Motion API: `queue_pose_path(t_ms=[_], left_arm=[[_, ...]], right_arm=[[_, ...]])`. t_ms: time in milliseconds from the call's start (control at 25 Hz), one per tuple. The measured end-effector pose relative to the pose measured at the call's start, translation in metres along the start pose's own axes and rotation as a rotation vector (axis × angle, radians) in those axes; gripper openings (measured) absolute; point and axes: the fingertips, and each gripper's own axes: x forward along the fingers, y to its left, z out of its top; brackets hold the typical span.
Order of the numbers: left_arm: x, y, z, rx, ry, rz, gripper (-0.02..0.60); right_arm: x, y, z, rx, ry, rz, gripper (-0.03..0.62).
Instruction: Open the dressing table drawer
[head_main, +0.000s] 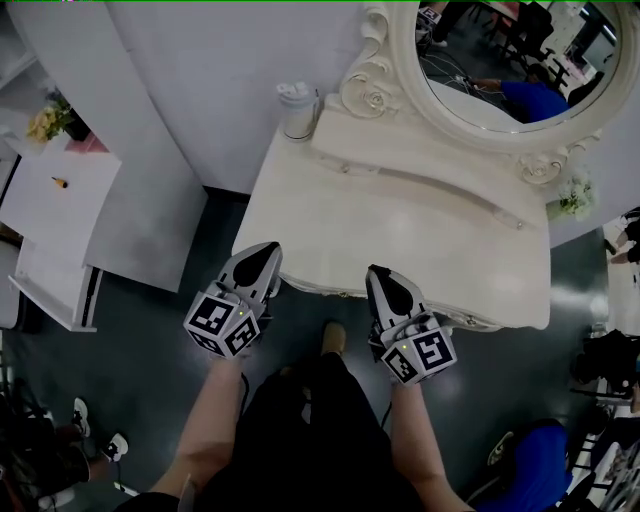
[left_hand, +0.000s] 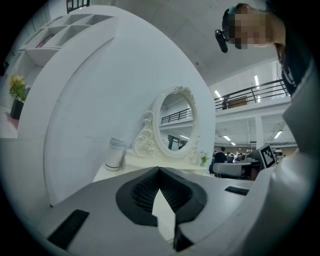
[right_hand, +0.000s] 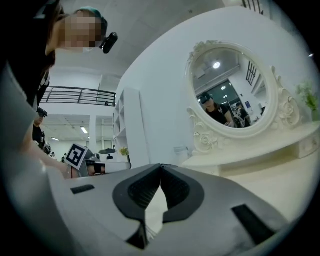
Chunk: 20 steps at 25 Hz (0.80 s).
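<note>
Left gripper (head_main: 268, 252) (left_hand: 159, 170): jaws closed tip to tip, nothing between them. It points level at the table (head_main: 400, 225), with its tips over the front left corner.

Right gripper (head_main: 375, 272) (right_hand: 161, 167): jaws likewise closed and empty. Its tips are at the table's front edge, right of the left gripper and apart from it.

Contact with the table: cannot tell for either gripper.

Drawer: lies under the table's front edge and is hidden from the head view.

Marker cubes: one behind each gripper, on the near side from the table.

Cup (head_main: 297, 108): upright on the table's back left corner.

Mirror (head_main: 510, 60): oval with a carved frame, at the table's back.

Plant (head_main: 572, 198): at the table's back right, beside the mirror.

Cabinet (head_main: 60, 220): white, well left of the table.
</note>
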Motion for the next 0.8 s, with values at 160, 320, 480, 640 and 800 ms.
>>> queue_pose_path(t_ms=[160, 320, 480, 640, 800], left_arm=[[0.035, 0.002, -0.001, -0.004, 0.0, 0.012, 0.009], [0.068, 0.007, -0.003, -0.012, 0.001, 0.027, 0.009], [0.098, 0.01, -0.01, -0.016, 0.016, 0.034, 0.009], [0.125, 0.009, -0.021, -0.019, 0.033, 0.027, 0.009], [0.147, 0.012, -0.035, -0.015, 0.059, 0.037, 0.009]], right_arm=[[0.023, -0.029, -0.001, 0.009, 0.029, 0.043, 0.005], [0.041, -0.058, -0.001, 0.017, 0.048, 0.071, 0.005], [0.056, -0.085, -0.005, 0.034, 0.065, 0.093, 0.005], [0.069, -0.11, -0.011, 0.043, 0.087, 0.108, 0.005], [0.083, -0.125, -0.021, 0.052, 0.115, 0.134, 0.005]])
